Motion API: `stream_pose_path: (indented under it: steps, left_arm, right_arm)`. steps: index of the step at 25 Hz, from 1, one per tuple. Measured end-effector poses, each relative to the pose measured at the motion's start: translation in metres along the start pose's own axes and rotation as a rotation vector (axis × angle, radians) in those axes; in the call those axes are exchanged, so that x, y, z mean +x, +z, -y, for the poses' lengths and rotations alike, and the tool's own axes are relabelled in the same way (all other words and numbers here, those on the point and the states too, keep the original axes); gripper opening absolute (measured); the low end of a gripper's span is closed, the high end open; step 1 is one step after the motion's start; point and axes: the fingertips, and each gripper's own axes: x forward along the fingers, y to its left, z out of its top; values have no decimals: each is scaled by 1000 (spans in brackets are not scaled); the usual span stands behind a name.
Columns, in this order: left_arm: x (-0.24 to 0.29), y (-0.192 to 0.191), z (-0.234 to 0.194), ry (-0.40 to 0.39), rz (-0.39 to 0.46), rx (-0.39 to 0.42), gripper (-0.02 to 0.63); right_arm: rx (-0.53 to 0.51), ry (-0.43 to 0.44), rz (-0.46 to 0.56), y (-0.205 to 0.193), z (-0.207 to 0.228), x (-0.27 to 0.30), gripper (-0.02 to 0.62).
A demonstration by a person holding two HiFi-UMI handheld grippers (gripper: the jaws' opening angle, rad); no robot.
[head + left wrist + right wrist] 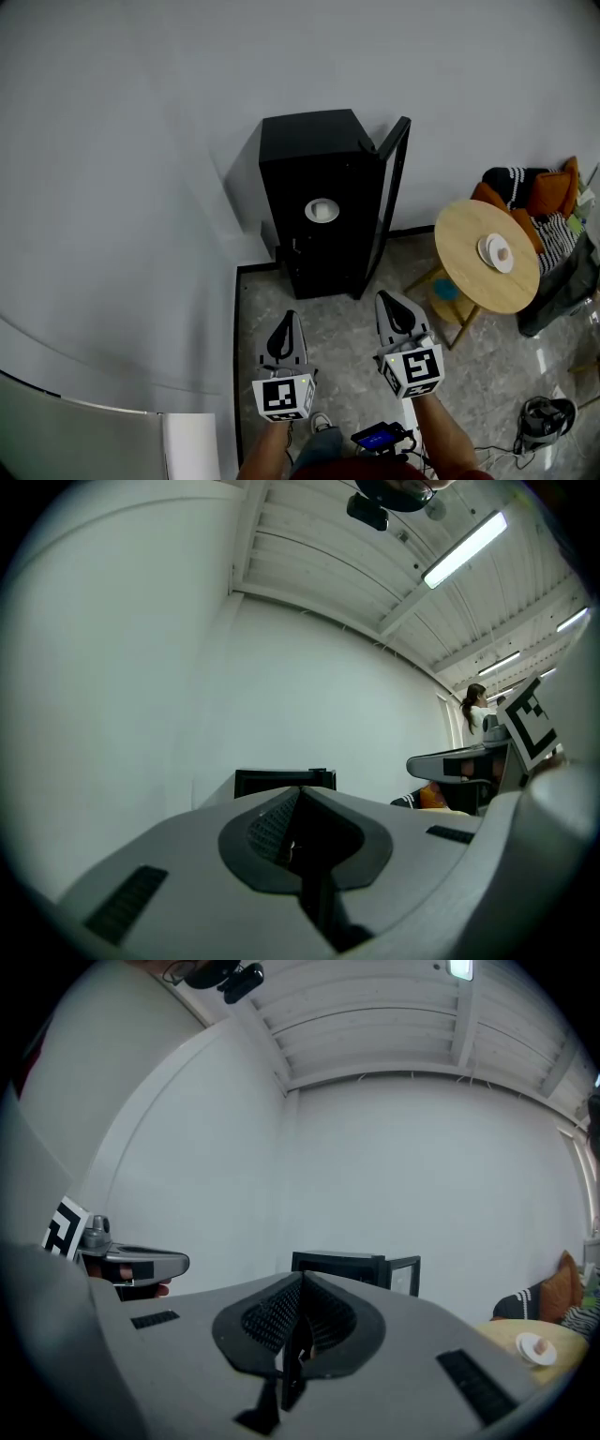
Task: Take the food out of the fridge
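Food (322, 210) in fridge (300, 169), straight ahead, well apart from left claw (289, 319) & right claw (386, 300); approx equal reach; both closed, empty.

We're in a white hall staged as a lounge: fridge (319, 202) ahead of the right gripper (386, 298), table (469, 258) and cushions (553, 192) rightward.

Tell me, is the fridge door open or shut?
Open. The door stands swung out at the right of the black fridge, and a white dish shows inside.
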Motion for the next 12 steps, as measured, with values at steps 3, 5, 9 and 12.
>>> stream_pose_path:
  steps: [3, 5, 9, 12]
  left_arm:
    - [12, 4, -16, -12, 7, 4, 13]
    - [20, 6, -27, -18, 13, 5, 14]
    - [34, 9, -45, -30, 24, 4, 14]
    - [45, 9, -55, -46, 26, 5, 14]
  right_arm:
    - [-3, -6, 6, 4, -7, 19, 21]
    - [-9, -11, 9, 7, -12, 30, 21]
    - [-19, -24, 6, 8, -18, 49, 21]
    - [-19, -39, 9, 9, -19, 63, 21]
